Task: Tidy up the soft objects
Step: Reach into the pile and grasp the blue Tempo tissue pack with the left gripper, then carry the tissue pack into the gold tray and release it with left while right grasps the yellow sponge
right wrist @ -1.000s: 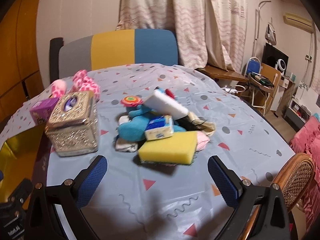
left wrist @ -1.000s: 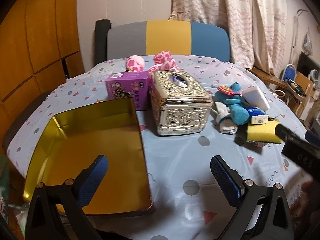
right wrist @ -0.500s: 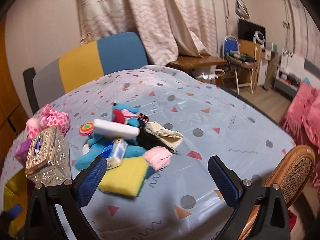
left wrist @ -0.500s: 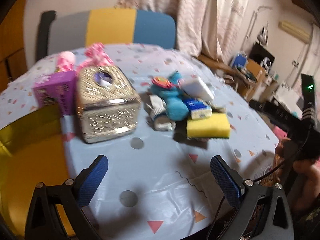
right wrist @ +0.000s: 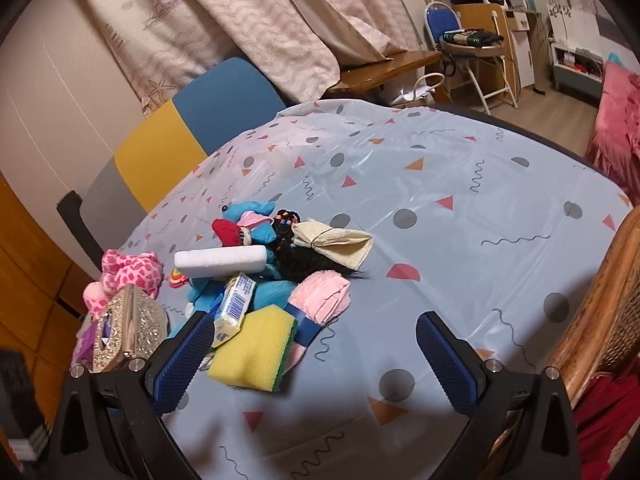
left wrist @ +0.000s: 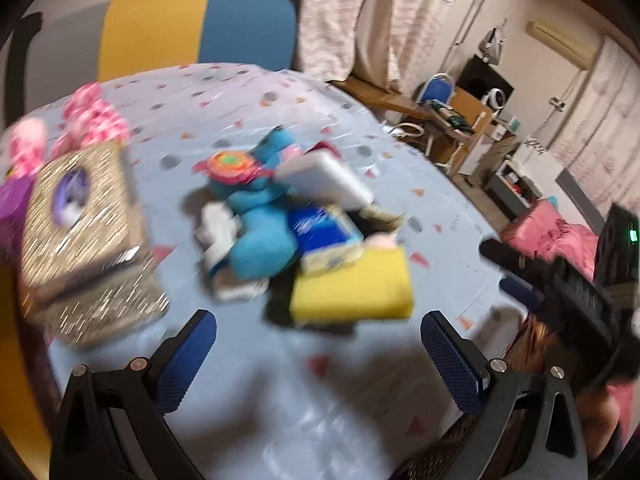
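A pile of soft things lies on the table: a yellow sponge [left wrist: 352, 292] [right wrist: 256, 348], a blue plush toy [left wrist: 260, 240] [right wrist: 256, 212], a white foam block [left wrist: 324, 180] [right wrist: 220, 260], a pink cloth [right wrist: 320, 296], a beige cloth [right wrist: 332, 240] and a tissue pack [right wrist: 234, 312]. A pink spotted plush [right wrist: 132, 270] [left wrist: 92, 120] lies behind the tissue box. My left gripper [left wrist: 320, 356] is open and empty just before the sponge. My right gripper [right wrist: 312, 360] is open and empty, its left finger beside the sponge.
An ornate silver tissue box [left wrist: 80, 236] [right wrist: 128, 328] stands left of the pile. A multicoloured chair [right wrist: 192, 136] stands behind the table. A wicker chair [right wrist: 600, 308] is at the right edge. The patterned tablecloth [right wrist: 440, 220] stretches right of the pile.
Both grippers have swung to the right. The left one now faces the pile and has come closer to the sponge. The gold tray has left the left view.
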Tool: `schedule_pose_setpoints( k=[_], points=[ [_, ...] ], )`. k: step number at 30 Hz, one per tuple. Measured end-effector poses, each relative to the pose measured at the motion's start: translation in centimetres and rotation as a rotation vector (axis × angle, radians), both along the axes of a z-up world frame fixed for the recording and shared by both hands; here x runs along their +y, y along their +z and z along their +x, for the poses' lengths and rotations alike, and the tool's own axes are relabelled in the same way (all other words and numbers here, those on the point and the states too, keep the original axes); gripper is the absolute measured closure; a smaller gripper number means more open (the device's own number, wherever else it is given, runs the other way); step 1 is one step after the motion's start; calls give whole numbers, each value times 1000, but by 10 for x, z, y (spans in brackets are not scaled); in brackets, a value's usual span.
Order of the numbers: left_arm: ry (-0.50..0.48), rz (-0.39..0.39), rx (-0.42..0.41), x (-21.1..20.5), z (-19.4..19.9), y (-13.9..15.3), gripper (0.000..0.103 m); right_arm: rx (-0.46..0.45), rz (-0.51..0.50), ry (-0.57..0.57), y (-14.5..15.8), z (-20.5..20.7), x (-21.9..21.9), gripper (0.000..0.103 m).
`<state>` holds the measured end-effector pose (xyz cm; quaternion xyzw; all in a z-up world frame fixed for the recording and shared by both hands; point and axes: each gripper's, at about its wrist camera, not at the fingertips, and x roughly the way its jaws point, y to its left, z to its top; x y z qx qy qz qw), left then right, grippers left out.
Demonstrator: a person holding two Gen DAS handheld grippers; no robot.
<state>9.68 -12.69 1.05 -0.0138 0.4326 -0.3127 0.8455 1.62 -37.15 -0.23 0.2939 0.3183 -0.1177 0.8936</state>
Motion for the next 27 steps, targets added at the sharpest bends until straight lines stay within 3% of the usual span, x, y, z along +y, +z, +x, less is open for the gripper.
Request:
schedule_pose_setpoints(
  k=[6,11,18,21,27],
  points=[
    [-59,38,-6,-44,36,1,1,-22,40,10,-3,0,-4,0],
    [-84,53,14,-72,62,-9,11,-41,60,21,-5,1,-5,0],
    [-77,110,63,-95,91,-40,42,-48,72,28,-6,2,-3,0],
    [-95,166,40,-99,92,-48,48,-46,77,30,-6,3,-3,0],
    [-163,155,-25,-80,70,-40,58,-44,76,24,-6,4,-3,0]
  ],
)
